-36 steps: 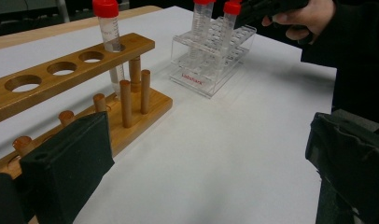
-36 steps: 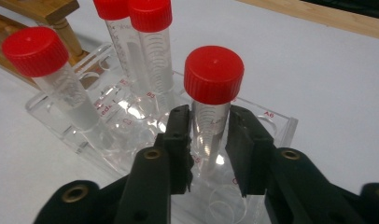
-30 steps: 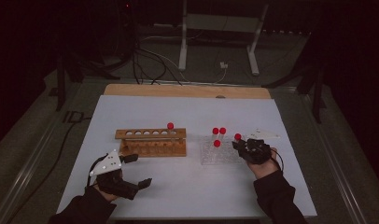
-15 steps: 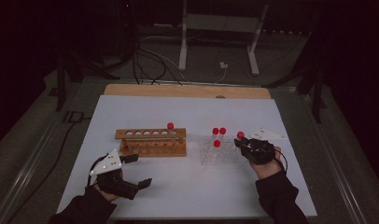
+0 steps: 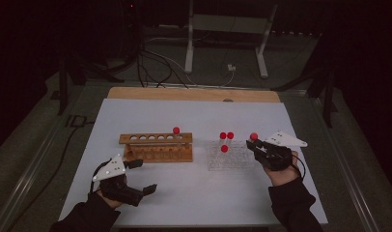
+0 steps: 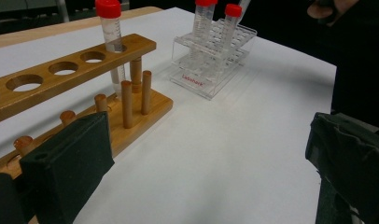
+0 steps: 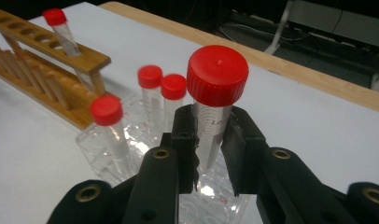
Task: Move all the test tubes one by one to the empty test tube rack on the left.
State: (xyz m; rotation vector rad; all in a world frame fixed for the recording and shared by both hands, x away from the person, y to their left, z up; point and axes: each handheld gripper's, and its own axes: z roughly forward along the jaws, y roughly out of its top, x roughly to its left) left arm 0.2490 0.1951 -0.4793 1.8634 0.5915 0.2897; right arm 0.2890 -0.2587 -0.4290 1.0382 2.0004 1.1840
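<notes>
The right gripper (image 7: 210,149) pinches a red-capped tube (image 7: 214,107) just below its cap, its two black jaws pressed against the clear wall, and holds it upright over the right end of the clear plastic rack (image 5: 232,157). In the high view the tube's cap sits at the gripper's tip, at the rack's right edge. Three more red-capped tubes (image 7: 150,93) stand in that rack, two side by side at the back and one nearer the front; they stand between the held tube and the wooden rack (image 5: 156,147) to the left. The wooden rack carries one capped tube (image 6: 109,28) in its end hole nearest the clear rack, the other holes bare.

The left gripper (image 5: 136,179) rests low on the white counter (image 5: 199,193), just in front of the wooden rack, jaws spread wide with nothing between them.

The held tube's lower end is hidden behind the jaws, so whether it has cleared the rack cannot be told. Print on the tube wall is too blurred to read. The floor beyond the counter lies dark, with only cables and a stand's legs made out.
</notes>
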